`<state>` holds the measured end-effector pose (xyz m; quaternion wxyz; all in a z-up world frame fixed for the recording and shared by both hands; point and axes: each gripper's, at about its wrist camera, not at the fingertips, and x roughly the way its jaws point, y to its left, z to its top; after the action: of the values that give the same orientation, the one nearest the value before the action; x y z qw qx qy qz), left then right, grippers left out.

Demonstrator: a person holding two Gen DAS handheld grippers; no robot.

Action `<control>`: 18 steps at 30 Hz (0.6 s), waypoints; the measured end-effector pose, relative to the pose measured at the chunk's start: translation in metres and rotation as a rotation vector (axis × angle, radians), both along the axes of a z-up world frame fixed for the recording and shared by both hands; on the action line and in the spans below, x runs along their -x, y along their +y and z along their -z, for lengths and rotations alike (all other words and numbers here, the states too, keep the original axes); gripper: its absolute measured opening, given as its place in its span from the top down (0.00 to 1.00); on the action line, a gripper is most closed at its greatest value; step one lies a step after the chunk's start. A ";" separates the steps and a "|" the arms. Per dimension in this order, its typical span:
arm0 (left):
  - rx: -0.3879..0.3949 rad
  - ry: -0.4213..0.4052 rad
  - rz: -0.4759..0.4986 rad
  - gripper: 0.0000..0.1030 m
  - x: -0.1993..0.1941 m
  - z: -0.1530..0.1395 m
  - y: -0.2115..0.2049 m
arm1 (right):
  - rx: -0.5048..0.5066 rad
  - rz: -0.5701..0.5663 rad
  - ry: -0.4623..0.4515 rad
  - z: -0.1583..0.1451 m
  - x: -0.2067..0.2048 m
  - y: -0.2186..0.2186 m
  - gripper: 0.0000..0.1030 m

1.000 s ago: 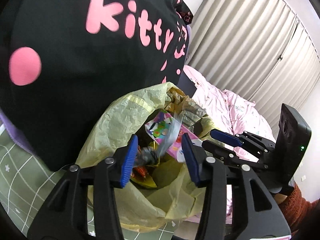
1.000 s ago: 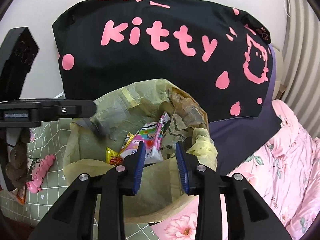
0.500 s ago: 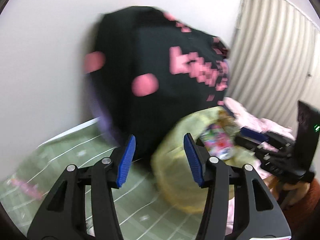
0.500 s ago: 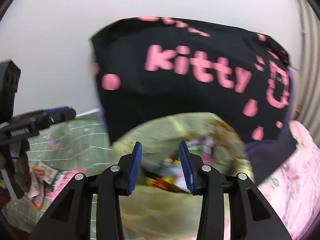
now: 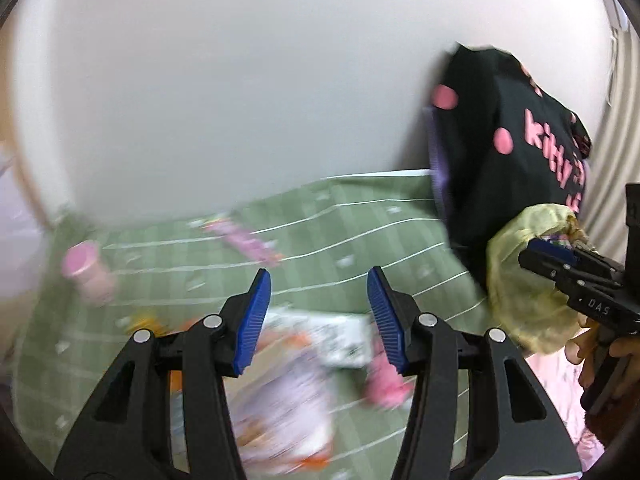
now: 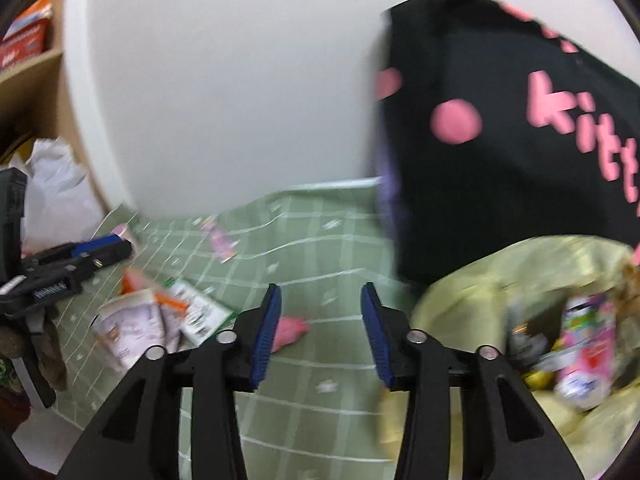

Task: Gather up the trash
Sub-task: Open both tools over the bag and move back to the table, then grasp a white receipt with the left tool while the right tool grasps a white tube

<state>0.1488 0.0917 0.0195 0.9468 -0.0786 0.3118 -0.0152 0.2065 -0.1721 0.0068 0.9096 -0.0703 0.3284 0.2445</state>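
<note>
Far left in the right wrist view there's a wooden shelf [image 6: 28, 92] with a white plastic bag [image 6: 56, 192] bunched below it; the left camera doesn't catch either. Next comes the left gripper [image 5: 319, 312], blue ribbed pads spread wide with nothing between them, hovering over the green checked cloth [image 5: 360, 232]. Under it sits a loose pile of wrappers [image 6: 160, 320]: flat, crinkly packets, white with orange and green print, long sides running roughly toward the wall and fanned out a bit. It's sharper in the right view, mostly smear in the left. A pink tube [image 5: 88, 268] lies further left on the cloth, tilted, only seen from the left camera. A small pink lump [image 6: 288, 330] sits just right of the pile. The right gripper [image 6: 320, 336] is also spread wide and holding nothing. Right of that, the yellow trash bag [image 6: 480, 280], thin and wrinkly, mouth open upward with colorful packets inside, leans against a black pillow [image 6: 500, 160] with pink lettering.
</note>
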 end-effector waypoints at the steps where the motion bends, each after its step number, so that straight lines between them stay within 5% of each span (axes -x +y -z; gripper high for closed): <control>1: 0.003 0.000 -0.022 0.53 0.010 0.002 0.012 | 0.004 -0.007 0.016 0.008 0.005 0.011 0.58; 9: 0.144 0.100 -0.212 0.53 0.085 0.054 0.116 | 0.018 -0.107 0.128 0.063 0.050 0.094 0.57; 18: 0.180 0.137 -0.164 0.53 0.101 0.070 0.118 | -0.027 -0.268 0.228 0.095 0.063 0.165 0.49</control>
<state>0.0478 0.2098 -0.0508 0.9105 -0.1892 0.3656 0.0398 0.1439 -0.0067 -0.0886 0.8266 -0.0733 0.4138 0.3744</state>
